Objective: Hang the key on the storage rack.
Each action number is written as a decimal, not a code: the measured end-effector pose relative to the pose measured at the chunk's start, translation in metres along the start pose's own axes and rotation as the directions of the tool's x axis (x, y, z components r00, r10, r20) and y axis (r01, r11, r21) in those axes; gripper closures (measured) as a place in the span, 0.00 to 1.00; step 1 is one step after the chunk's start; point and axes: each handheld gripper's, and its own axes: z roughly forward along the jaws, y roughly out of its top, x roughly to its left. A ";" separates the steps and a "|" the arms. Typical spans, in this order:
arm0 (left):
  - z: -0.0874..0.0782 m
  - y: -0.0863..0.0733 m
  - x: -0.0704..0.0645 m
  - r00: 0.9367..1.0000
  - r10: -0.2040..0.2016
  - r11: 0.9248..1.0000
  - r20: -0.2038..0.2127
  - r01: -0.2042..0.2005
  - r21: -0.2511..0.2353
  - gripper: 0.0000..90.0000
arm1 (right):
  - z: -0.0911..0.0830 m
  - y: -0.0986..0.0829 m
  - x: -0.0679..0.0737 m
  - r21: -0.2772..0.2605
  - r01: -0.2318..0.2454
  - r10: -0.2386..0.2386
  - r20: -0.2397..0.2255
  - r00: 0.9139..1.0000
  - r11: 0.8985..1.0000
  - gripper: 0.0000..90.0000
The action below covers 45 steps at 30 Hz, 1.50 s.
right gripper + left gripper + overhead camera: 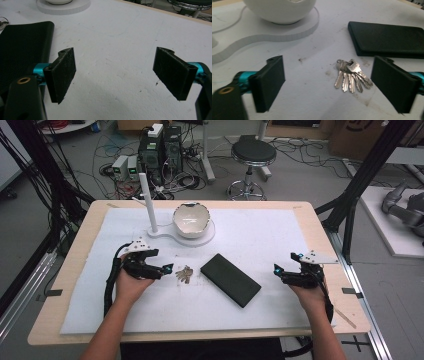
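Between spread left hand-held gripper (328, 83) jaws: keys (351, 75), untouched.

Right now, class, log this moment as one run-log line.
left gripper: jaws open, keys ahead | right gripper: jaws open, empty | black case: flat between grippers | bowl: on white stand

The keys (350, 75) were silvery metal, and the flat case (230, 279) beside them was plain black. The bowl (190, 220) and its stand (165, 236) were white on a white sheet (270, 240).
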 end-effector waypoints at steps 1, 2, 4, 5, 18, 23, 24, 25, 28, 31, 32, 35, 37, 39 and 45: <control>0.005 0.001 -0.002 1.000 0.000 1.000 0.007 0.000 0.004 0.18 | 0.001 0.000 0.000 0.001 0.001 -0.001 0.001 1.000 1.000 0.21; 0.007 0.001 -0.003 1.000 0.003 1.000 0.007 -0.003 0.011 0.18 | 0.001 0.000 0.000 0.001 0.001 -0.001 0.001 1.000 1.000 0.21; 0.015 0.002 -0.006 1.000 0.001 1.000 0.008 -0.001 0.030 0.18 | 0.001 0.000 0.000 0.002 0.002 -0.002 -0.001 1.000 1.000 0.21; 0.020 0.003 -0.007 1.000 0.000 0.999 0.010 0.000 0.042 0.23 | 0.001 0.000 0.000 0.001 0.002 -0.002 -0.001 1.000 1.000 0.21; 0.054 0.004 -0.011 0.995 -0.088 0.992 0.053 0.082 0.097 0.51 | 0.000 0.000 -0.002 -0.002 -0.012 0.012 -0.002 1.000 1.000 0.21; 0.058 0.003 -0.011 0.993 -0.104 0.988 0.064 0.095 0.121 0.64 | 0.000 -0.001 -0.003 0.001 -0.013 0.013 -0.004 1.000 1.000 0.21; 0.058 0.003 -0.011 0.992 -0.106 0.988 0.064 0.098 0.122 0.64 | 0.000 -0.001 -0.003 0.001 -0.013 0.013 -0.004 1.000 1.000 0.21; 0.059 0.002 -0.012 0.993 -0.104 0.987 0.061 0.096 0.126 0.65 | 0.000 -0.001 -0.003 0.002 -0.013 0.013 -0.004 1.000 1.000 0.21; 0.061 0.002 -0.012 0.992 -0.108 0.986 0.059 0.100 0.130 0.70 | 0.000 -0.001 -0.003 0.003 -0.014 0.014 -0.002 1.000 1.000 0.21; 0.062 0.001 -0.012 0.993 -0.110 0.985 0.049 0.102 0.141 0.72 | 0.000 -0.001 -0.003 0.003 -0.012 0.012 -0.002 1.000 1.000 0.21; 0.063 0.001 -0.012 0.993 -0.110 0.985 0.051 0.102 0.142 0.73 | 0.000 -0.001 -0.003 0.005 -0.012 0.012 0.000 1.000 1.000 0.21; 0.066 0.003 -0.014 0.992 -0.113 0.984 0.048 0.105 0.143 0.76 | 0.001 -0.001 -0.003 0.007 -0.008 0.008 0.001 1.000 1.000 0.21; 0.066 0.003 -0.014 0.993 -0.113 0.984 0.046 0.105 0.147 0.78 | 0.001 -0.001 -0.002 0.005 -0.007 0.007 0.003 1.000 1.000 0.21; 0.066 0.003 -0.015 0.992 -0.114 0.984 0.045 0.106 0.142 0.79 | 0.001 -0.001 -0.002 0.007 -0.006 0.006 0.005 1.000 1.000 0.21; 0.066 0.005 -0.019 0.994 -0.097 0.985 0.054 0.089 0.149 0.91 | 0.001 -0.001 -0.003 0.007 -0.005 0.005 0.006 1.000 1.000 0.21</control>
